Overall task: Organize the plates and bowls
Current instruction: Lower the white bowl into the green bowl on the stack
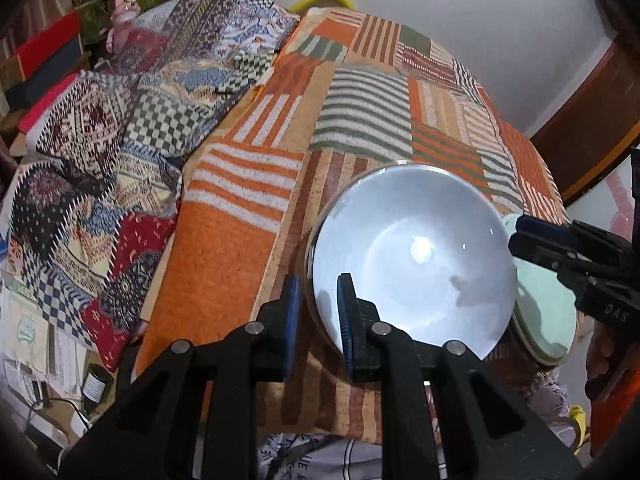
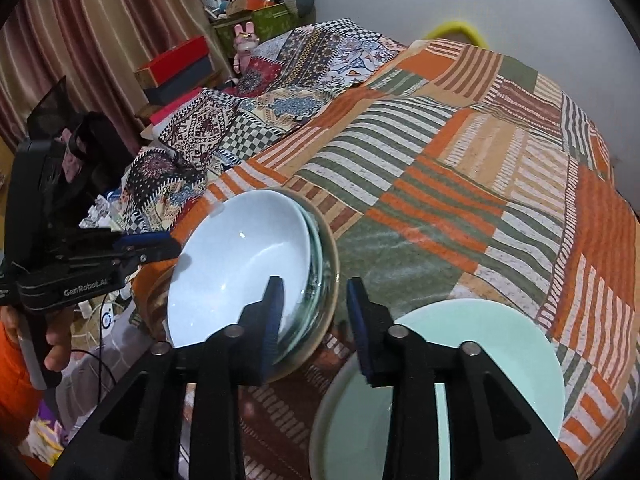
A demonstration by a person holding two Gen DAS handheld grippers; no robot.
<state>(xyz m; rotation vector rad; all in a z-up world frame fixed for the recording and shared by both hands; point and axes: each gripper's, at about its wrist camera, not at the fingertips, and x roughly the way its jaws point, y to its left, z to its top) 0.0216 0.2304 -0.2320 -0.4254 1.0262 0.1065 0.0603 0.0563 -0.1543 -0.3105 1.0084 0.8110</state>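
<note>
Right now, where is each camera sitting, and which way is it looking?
Left wrist: rides the left gripper, looking down its fingers at the white bowl, whose rim it pinches; the right gripper pokes in.
Right wrist: rides the right gripper, looking down at the bowl stack and green plate; a hand holds the left gripper.
Both share the bowl, plate and striped blanket.

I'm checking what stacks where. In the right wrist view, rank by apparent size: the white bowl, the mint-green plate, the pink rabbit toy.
1-2. White bowl and mint-green plate: similar; the plate is nearer and partly hidden, so unranked.
3. Pink rabbit toy, far back.
</note>
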